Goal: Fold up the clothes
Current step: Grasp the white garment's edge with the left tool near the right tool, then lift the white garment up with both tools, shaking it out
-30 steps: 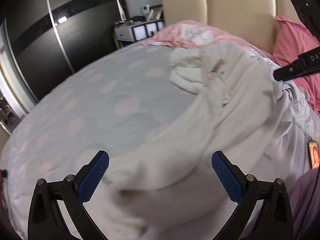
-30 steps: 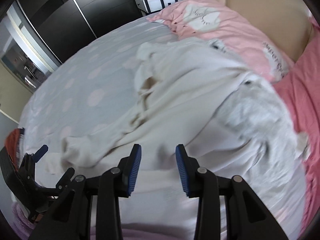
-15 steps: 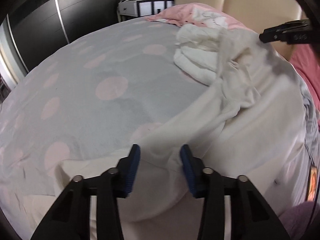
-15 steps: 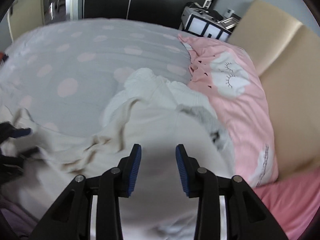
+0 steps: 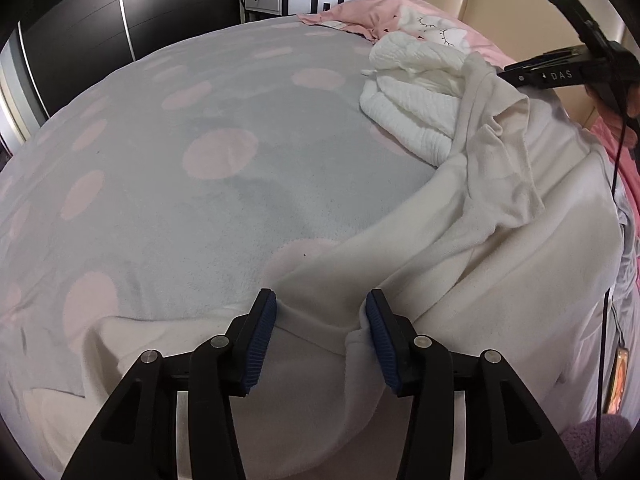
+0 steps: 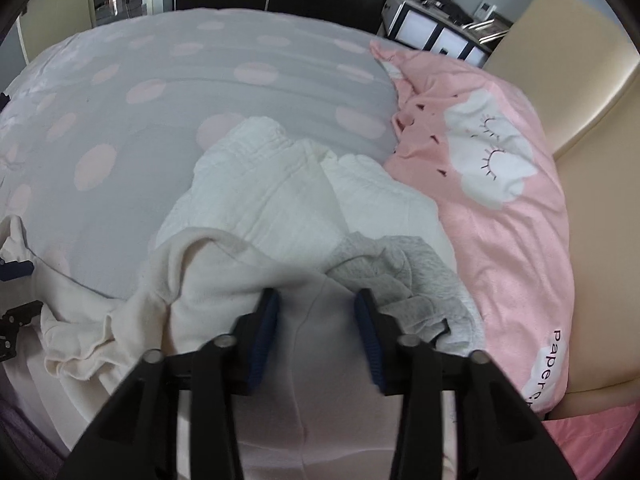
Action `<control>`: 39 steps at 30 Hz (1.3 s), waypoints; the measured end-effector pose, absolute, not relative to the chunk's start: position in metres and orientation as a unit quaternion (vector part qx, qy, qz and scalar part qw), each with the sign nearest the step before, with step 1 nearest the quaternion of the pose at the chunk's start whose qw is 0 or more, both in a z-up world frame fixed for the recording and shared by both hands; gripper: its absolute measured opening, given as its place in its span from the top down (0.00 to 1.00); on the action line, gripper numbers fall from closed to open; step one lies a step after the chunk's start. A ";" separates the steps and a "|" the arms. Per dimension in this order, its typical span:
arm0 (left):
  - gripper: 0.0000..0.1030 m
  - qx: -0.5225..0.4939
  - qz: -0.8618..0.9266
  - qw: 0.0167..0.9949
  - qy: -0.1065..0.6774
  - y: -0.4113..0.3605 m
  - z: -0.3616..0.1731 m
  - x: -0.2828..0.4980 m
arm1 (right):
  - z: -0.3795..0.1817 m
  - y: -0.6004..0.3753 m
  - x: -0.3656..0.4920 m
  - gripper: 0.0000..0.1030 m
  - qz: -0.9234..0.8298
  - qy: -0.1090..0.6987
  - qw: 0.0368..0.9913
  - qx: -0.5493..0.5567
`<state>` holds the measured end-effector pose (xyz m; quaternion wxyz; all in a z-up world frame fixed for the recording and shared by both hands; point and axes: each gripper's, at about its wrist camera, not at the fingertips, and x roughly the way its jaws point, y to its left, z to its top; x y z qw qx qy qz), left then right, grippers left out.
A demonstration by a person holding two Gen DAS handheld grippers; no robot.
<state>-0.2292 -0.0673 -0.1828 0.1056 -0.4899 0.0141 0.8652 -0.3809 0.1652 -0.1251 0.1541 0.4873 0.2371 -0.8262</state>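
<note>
**Soft cream garment, taken at two points**

We have the cream garment spread over the near right of the bed, soft, light and floppy, so we'd best take it at hems and corners. Our left hand-held gripper pinches a bunched fold, its jaws having just eased apart. Our right hand-held gripper, jaws just closing, straddles cloth; we cannot tell if it grips. Both tilt steeply down.
</note>
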 end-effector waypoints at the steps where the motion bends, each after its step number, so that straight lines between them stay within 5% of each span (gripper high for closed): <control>1: 0.53 -0.486 0.867 0.113 0.009 -0.066 -0.180 -0.227 | -0.122 0.163 -0.376 0.81 -0.830 0.241 0.152 0.480; 13: 0.40 -0.484 0.854 0.188 0.030 -0.057 -0.173 -0.214 | -0.088 0.181 -0.354 0.87 -0.853 0.190 0.140 0.466; 15: 0.64 -0.490 0.851 0.187 0.035 -0.053 -0.176 -0.215 | -0.088 0.183 -0.357 0.85 -0.850 0.185 0.144 0.471; 18: 0.78 -0.492 0.852 0.178 0.029 -0.049 -0.179 -0.214 | -0.087 0.186 -0.362 0.71 -0.848 0.192 0.142 0.473; 22: 0.81 -0.490 0.855 0.172 0.016 -0.052 -0.176 -0.213 | -0.093 0.188 -0.374 0.56 -0.841 0.192 0.149 0.483; 25: 0.83 -0.491 0.856 0.165 0.005 -0.055 -0.172 -0.215 | -0.106 0.189 -0.382 0.56 -0.834 0.164 0.157 0.502; 31: 0.84 -0.467 0.873 0.139 -0.019 -0.068 -0.143 -0.214 | -0.101 0.175 -0.365 0.90 -0.850 0.197 0.128 0.471; 39: 0.89 -0.419 0.903 0.088 -0.037 -0.093 -0.089 -0.201 | -0.031 0.162 -0.321 0.92 -0.885 0.229 0.080 0.398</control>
